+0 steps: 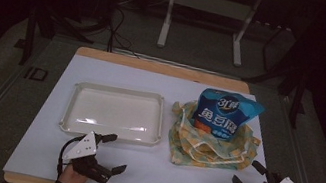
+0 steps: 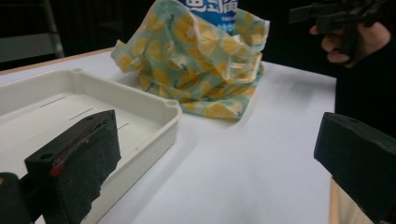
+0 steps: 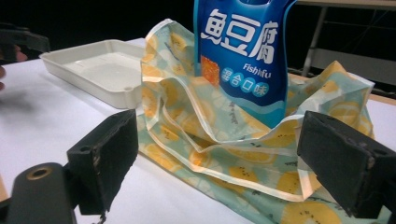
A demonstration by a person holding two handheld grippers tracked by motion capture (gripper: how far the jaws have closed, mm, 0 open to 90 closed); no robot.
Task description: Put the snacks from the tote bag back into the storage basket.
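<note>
at the near edge of the desk (image 1: 39,151) i have both tools waiting: my left gripper (image 1: 112,152) sits near the near-left corner, jaws spread wide with nothing between them, and my right gripper (image 1: 249,174) sits near the near-right corner, likewise wide open and holding nothing. just beyond the left gripper lies the cream tray (image 1: 72,106), empty, its long side running along the desk's near edge and its near rim almost at the left jaws. just beyond the right gripper, toward the desk's right half, is the lemon-print bag (image 1: 201,151), slumped and crumpled with its mouth gaping upward, and standing upright in that mouth is the blue snack pouch (image 1: 225,115), its long axis vertical, top half clear of the fabric. in the right gripper view the bag's folded hem lies directly between my two jaws and the pouch rises straight ahead, so the right gripper is plainly the nearer one and already faces the work. the left gripper looks across the tray's corner toward the bag, well apart from it, off to its right. the relation i'd steer by: pouch ahead of and slightly left of the right gripper, tray to the left of the bag, the two just beside each other but not touching. i judge the sensible move is right gripper forward to the pouch's upper part, with the left free to pin the bag's near hem.
</note>
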